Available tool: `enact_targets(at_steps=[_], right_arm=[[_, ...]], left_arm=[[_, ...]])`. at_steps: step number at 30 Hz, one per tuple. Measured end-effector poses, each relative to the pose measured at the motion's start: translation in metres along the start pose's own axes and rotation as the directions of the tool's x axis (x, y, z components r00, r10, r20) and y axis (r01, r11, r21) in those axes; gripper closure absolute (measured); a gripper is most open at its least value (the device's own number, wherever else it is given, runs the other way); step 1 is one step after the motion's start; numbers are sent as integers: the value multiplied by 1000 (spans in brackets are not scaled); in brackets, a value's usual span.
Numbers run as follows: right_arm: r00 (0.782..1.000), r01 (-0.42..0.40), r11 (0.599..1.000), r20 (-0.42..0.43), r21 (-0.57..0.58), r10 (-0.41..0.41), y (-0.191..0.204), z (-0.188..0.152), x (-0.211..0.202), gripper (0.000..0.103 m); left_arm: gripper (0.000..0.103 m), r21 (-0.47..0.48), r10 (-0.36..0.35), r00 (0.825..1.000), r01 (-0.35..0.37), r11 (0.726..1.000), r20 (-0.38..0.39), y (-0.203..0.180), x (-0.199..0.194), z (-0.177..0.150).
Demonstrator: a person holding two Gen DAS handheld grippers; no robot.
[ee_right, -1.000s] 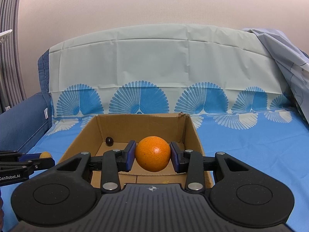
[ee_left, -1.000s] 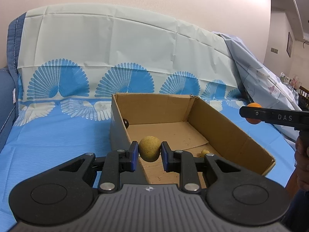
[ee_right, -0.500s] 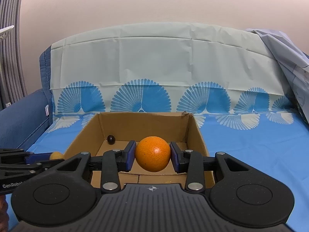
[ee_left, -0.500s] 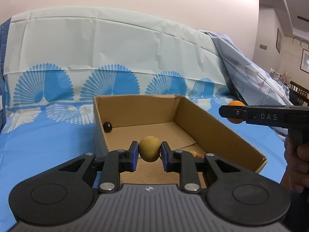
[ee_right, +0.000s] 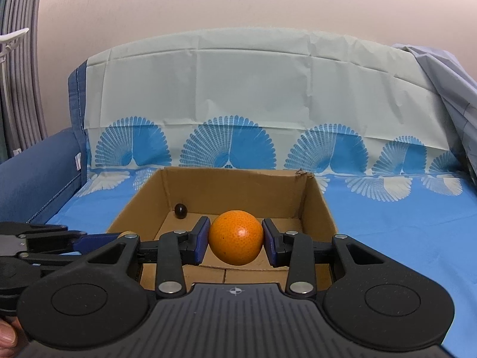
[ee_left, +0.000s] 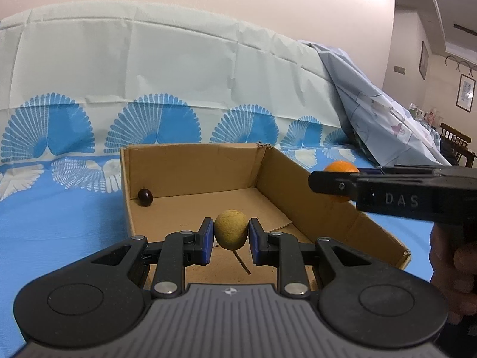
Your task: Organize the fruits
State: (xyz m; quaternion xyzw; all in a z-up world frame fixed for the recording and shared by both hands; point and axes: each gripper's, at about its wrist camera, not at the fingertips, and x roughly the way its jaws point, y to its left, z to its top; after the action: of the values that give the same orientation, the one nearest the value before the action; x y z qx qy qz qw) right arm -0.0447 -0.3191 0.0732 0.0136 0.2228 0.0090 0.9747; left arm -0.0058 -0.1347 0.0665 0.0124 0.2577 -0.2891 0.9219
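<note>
My left gripper is shut on a small tan-yellow round fruit and holds it above the floor of an open cardboard box. A small dark brown fruit lies in the box's far left corner, seen as the dark fruit from the right wrist too. My right gripper is shut on an orange over the near part of the box. In the left wrist view the right gripper reaches in from the right with the orange over the box's right wall.
The box stands on a blue sheet with fan patterns, draped up over a backrest. A crumpled pale blue cloth lies at the right. A dark blue sofa arm rises at the left. A person's hand holds the right gripper.
The left gripper has moved over the box with its fruit, so the box sits more centred and closer in its view. The right gripper with the orange has stayed nearly still.
</note>
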Motion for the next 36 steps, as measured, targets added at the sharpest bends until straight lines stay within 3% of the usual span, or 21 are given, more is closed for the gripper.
enact_targets(at_steps=[8,10,11,14,18,22,28,33,36], right_arm=[[1000,-3,1000,-28,-24,2,6,-1,9,64],[999,-1,1000,-39,-26,0,6,-2,10,63],[999,5,1000,-51,-24,-6,6,-3,13,54],[995,69,997,-71,-16,-70,3,-4,17,25],[994,82,995,-74,54,-78,-7,-3,15,10],[992,113,992,-54,54,-110,-8,-5,7,1],[985,167,982,-66,84,-162,-13,-12,-14,1],[981,185,975,-87,126,-174,-20,-21,-40,1],[977,198,969,-108,148,-183,-24,-29,-56,1]], left_arm=[[75,-43,-30,999,29,999,-17,5,9,6],[63,-49,-49,999,48,998,-21,5,10,8],[47,-49,-45,999,44,998,-16,4,9,8],[35,-51,-24,1000,24,998,-5,5,8,9],[19,-82,-17,1000,18,996,13,11,1,8],[18,-59,24,998,-21,998,61,10,-15,2],[18,-38,94,991,-91,995,100,3,-51,-10],[18,7,139,987,-140,990,77,-8,-75,-19],[17,-37,140,990,-139,990,26,-10,-86,-26]])
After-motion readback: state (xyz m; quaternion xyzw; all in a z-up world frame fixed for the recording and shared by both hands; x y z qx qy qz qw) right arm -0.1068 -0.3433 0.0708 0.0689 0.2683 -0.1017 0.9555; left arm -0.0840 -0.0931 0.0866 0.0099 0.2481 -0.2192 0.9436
